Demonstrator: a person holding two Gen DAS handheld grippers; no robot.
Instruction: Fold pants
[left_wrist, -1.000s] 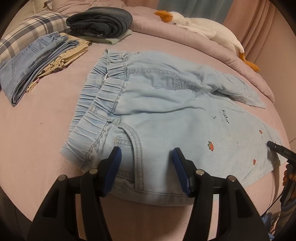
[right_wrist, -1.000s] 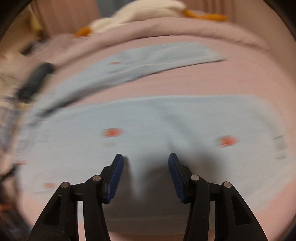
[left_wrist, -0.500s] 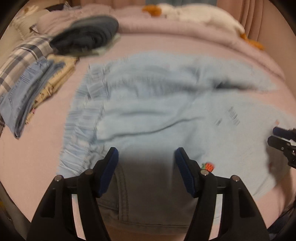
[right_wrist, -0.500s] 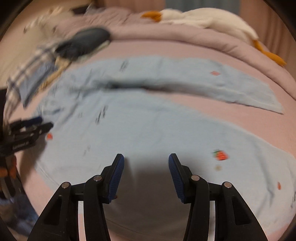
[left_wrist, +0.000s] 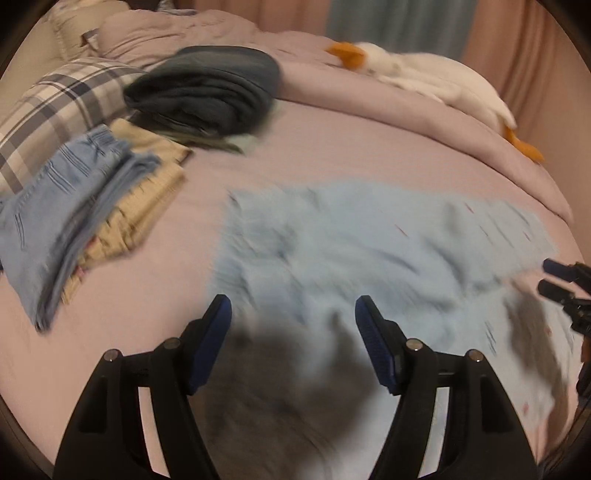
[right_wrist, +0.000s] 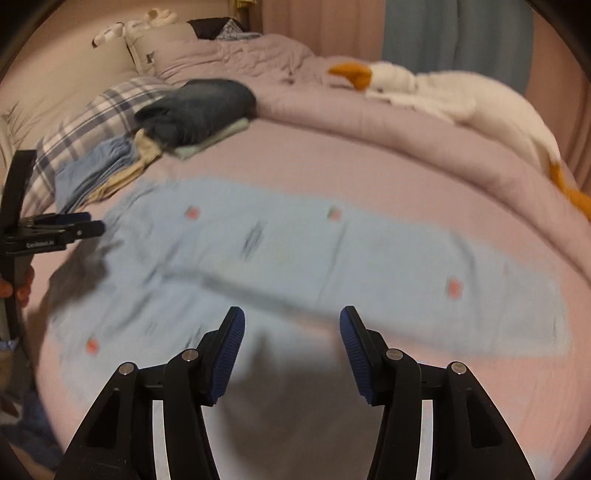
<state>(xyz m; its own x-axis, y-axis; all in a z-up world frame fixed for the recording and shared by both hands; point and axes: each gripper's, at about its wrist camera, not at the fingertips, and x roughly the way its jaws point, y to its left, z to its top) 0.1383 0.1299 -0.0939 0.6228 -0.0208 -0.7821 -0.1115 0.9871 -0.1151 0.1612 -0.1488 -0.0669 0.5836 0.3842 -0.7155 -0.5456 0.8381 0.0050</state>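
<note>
Light blue pants with small red strawberry marks lie spread on the pink bed, blurred by motion. My left gripper hovers open above their near waist end, with nothing between its blue pads. In the right wrist view the pants stretch across the middle, legs running to the right. My right gripper is open over their near edge and holds nothing. The right gripper's tips show at the right edge of the left wrist view. The left gripper shows at the left edge of the right wrist view.
Folded clothes sit at the back left: dark jeans, a light denim pair and a beige garment. A plaid pillow lies behind them. A white goose plush rests on the rolled comforter along the far side.
Both grippers have risen and pulled back from the pants, staying open. The views now take in more of the far bed, and the pants are smeared by motion.
</note>
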